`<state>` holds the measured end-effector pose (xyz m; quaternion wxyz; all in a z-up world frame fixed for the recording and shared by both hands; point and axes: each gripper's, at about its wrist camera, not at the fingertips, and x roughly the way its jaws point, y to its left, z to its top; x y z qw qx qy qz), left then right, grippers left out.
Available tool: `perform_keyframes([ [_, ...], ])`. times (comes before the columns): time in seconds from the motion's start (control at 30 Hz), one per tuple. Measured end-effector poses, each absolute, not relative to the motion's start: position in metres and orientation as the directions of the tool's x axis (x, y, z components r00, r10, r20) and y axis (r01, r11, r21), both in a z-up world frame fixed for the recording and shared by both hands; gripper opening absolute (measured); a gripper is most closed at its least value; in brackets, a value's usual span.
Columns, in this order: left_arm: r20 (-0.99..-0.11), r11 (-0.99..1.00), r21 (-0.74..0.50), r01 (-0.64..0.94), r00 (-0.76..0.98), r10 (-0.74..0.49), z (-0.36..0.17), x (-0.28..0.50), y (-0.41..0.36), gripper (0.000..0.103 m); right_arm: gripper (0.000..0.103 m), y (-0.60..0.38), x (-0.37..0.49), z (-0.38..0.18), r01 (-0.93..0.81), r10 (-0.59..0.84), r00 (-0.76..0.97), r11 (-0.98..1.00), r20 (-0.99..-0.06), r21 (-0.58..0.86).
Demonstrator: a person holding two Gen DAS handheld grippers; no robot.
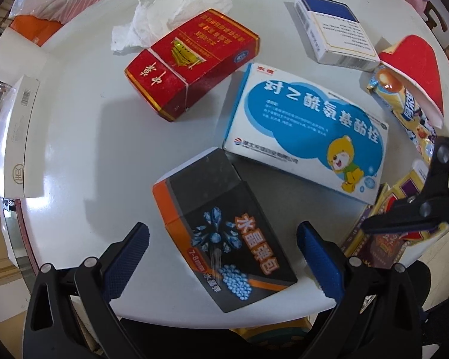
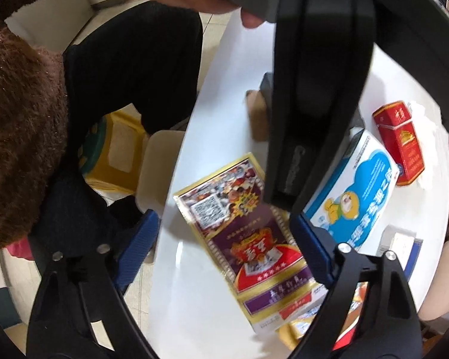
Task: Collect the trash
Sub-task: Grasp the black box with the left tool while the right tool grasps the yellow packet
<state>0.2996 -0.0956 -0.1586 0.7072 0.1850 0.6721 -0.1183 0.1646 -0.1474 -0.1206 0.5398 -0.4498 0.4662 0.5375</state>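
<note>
While both grippers point down at the litter, these are the weak spots:

Left gripper (image 1: 223, 246): jaws released, spread either side of the black and orange box (image 1: 221, 233) at the lower middle of the left wrist view; nothing pinched yet.

Right gripper (image 2: 224, 239): jaws released and wide, straddling the gold and purple packet (image 2: 248, 245) at the lower middle of the right wrist view; pads not pressing on it.

Crowding: the blue and white medicine box (image 1: 305, 131) touches the black box's upper corner, so a closing jaw could nudge it.

Flat packet risk: the packet lies flat on the table (image 1: 83, 137), so the pads may likely skid over it.

Collision: the two grippers work close together at the right of the left view and could knock each other.

Edge: the black box sits near the table's lower rim; a push could tip it off.

Left behind: red cigarette pack (image 1: 194, 59) and crumpled tissue (image 1: 164, 18), upper middle.
</note>
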Motion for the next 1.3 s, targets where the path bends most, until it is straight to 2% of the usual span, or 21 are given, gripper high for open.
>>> perform_keyframes([
  [0.1, -0.997, 0.913, 0.080, 0.401, 0.050, 0.065, -0.165, 0.308, -0.090, 0.097, 0.084, -0.146, 0.168, -0.125, -1.000, 0.159, -0.017, 0.002, -0.987, 0.017],
  [0.2, -0.999, 0.924, 0.049, 0.380, 0.031, 0.041, -0.169, 0.316, -0.083, 0.097, 0.075, -0.144, 0.169, -0.134, -1.000, 0.131, -0.014, -0.020, -0.991, 0.011],
  [0.3, -0.999, 0.925, 0.044, 0.378, 0.030, 0.035, -0.172, 0.319, -0.080, 0.096, 0.072, -0.145, 0.171, -0.132, -1.000, 0.139, -0.017, -0.019, -0.990, 0.014],
  [0.4, -1.000, 0.925, 0.024, 0.378, 0.024, 0.017, -0.174, 0.321, -0.079, 0.092, 0.067, -0.149, 0.176, -0.129, -1.000, 0.150, -0.022, 0.002, -0.988, 0.023],
  [0.53, -1.000, 0.929, 0.007, 0.371, 0.016, 0.001, -0.174, 0.314, -0.077, 0.086, 0.064, -0.152, 0.181, -0.126, -0.999, 0.156, -0.016, 0.032, -0.988, 0.021],
  [0.67, -1.000, 0.918, 0.008, 0.397, 0.026, -0.003, -0.166, 0.311, -0.087, 0.070, 0.063, -0.154, 0.183, -0.125, -0.997, 0.161, -0.005, 0.078, -0.987, 0.017],
  [0.77, -1.000, 0.910, 0.007, 0.414, 0.021, -0.002, -0.165, 0.307, -0.095, 0.063, 0.063, -0.155, 0.186, -0.125, -0.993, 0.156, 0.014, 0.122, -0.988, 0.005],
  [0.97, -1.000, 0.918, 0.001, 0.396, 0.019, -0.008, -0.163, 0.305, -0.093, 0.058, 0.062, -0.160, 0.189, -0.123, -0.969, 0.150, 0.089, 0.242, -0.985, -0.051],
  [1.3, -1.000, 0.927, -0.014, 0.375, 0.017, -0.022, -0.156, 0.302, -0.070, 0.057, 0.062, -0.161, 0.201, -0.110, -0.851, 0.136, 0.217, 0.511, -0.967, -0.119],
])
